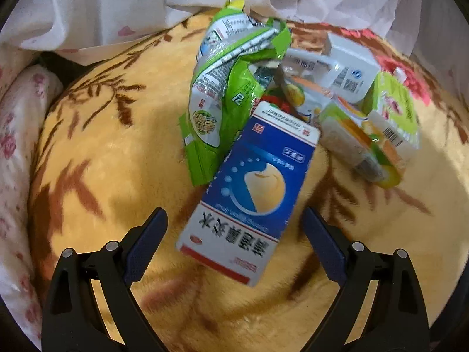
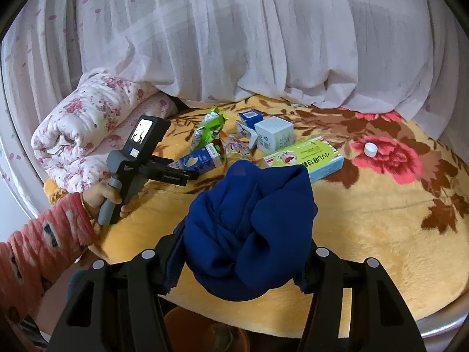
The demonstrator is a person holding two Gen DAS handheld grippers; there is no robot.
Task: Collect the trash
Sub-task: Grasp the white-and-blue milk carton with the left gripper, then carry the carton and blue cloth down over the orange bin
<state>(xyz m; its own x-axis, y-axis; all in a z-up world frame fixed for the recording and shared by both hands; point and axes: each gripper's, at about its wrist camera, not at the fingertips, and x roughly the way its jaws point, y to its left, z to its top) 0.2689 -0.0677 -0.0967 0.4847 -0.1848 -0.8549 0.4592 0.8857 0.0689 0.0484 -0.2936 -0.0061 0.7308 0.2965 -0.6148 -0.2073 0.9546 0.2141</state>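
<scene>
While my right gripper (image 2: 243,252) pinches the blue bag (image 2: 249,228), my left gripper (image 1: 234,249) (jaws wide, empty) must close on the blue box (image 1: 249,193) at 12 o'clock.

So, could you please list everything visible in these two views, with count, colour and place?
blue carton: one, blue-white, between the open left fingers.
green wrapper: one, crumpled, behind the carton.
white box: one, mid-pile.
green-yellow box: one, right of pile.
white cap: one, on a red flower.
blue cloth bag: one, in the right gripper.
blanket: one, yellow floral.
quilt: one, pink floral, rolled, left.
curtain: white, behind.
left gripper: open.
right gripper: closed on bag.
</scene>
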